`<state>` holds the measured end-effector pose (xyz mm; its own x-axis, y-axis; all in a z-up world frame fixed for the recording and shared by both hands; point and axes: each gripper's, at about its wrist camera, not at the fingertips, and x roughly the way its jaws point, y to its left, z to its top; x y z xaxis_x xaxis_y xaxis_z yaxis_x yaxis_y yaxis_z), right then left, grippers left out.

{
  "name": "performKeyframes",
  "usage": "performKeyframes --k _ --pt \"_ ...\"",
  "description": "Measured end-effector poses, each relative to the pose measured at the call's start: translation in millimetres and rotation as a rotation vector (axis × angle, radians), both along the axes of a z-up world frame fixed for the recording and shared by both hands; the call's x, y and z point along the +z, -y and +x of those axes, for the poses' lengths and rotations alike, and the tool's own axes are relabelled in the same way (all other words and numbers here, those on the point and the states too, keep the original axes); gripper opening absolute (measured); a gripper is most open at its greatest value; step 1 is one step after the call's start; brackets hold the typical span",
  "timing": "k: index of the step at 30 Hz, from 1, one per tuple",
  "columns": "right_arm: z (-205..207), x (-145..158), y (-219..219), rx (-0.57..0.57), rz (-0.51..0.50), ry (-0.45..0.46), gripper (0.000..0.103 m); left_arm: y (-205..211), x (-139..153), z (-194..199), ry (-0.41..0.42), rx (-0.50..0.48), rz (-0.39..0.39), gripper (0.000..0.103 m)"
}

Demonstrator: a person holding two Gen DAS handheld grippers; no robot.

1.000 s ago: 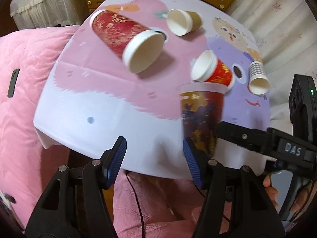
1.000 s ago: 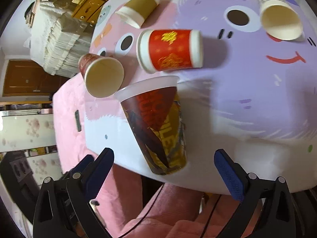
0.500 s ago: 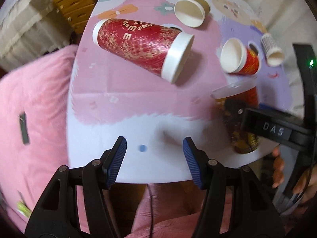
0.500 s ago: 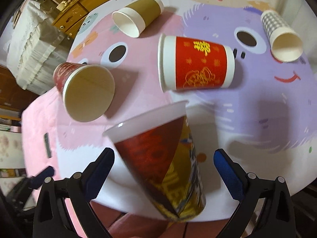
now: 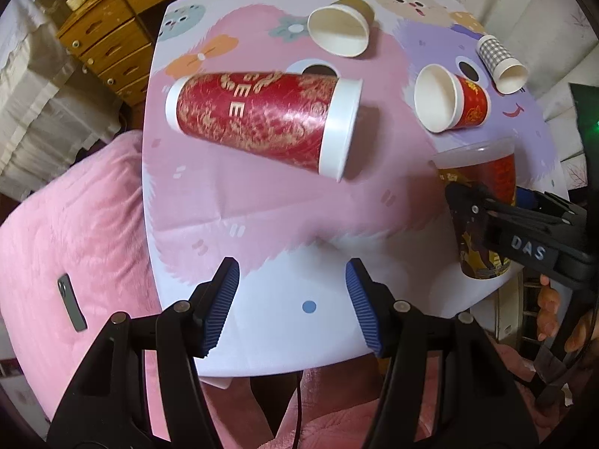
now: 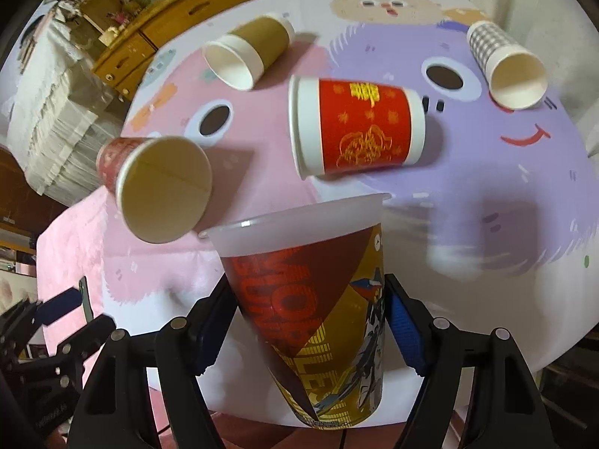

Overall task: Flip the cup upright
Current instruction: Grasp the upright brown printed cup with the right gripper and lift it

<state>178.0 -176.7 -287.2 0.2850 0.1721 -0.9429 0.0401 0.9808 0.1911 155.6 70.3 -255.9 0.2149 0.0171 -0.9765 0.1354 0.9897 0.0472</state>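
Clamped on upright printed plastic cup [image 6: 322, 321] near table's near edge: right gripper [image 6: 310, 321]. Spread apart, holding nothing, above near edge: left gripper [image 5: 292, 303]. Round table [image 5: 262, 321] with cartoon cloth; pink bedding [image 5: 75, 224], wooden drawers [image 5: 108, 45] beyond. Four paper cups on sides: large red [image 5: 262, 119], small red [image 6: 355, 127], brown [image 6: 247, 52], checked [image 6: 505, 67]. Bare cloth between.

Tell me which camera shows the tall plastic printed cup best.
The right wrist view: the plastic printed cup fills the foreground, upright, rim to base, between the right gripper jaws. The left wrist view catches it only at the far right edge, largely blocked by the right gripper.
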Motion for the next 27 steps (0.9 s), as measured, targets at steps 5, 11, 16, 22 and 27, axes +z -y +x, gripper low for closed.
performKeyframes --k 5,11,16,22,27 --pt "-20 28 0 0.038 -0.050 0.227 0.076 3 4 1 0.018 -0.034 0.001 0.056" --pt "-44 39 1 -0.006 -0.009 0.517 0.077 -3 8 -5 0.038 -0.035 -0.005 0.056" --pt "-56 29 -4 -0.072 -0.055 0.656 0.077 -11 15 -14 0.091 -0.009 -0.037 0.056" --pt "-70 14 -13 -0.051 -0.106 0.741 0.077 -21 27 -21 0.144 0.068 -0.081 0.056" --pt "-81 1 -11 -0.006 -0.134 0.743 0.075 -24 46 -37 0.229 0.171 -0.076 0.056"
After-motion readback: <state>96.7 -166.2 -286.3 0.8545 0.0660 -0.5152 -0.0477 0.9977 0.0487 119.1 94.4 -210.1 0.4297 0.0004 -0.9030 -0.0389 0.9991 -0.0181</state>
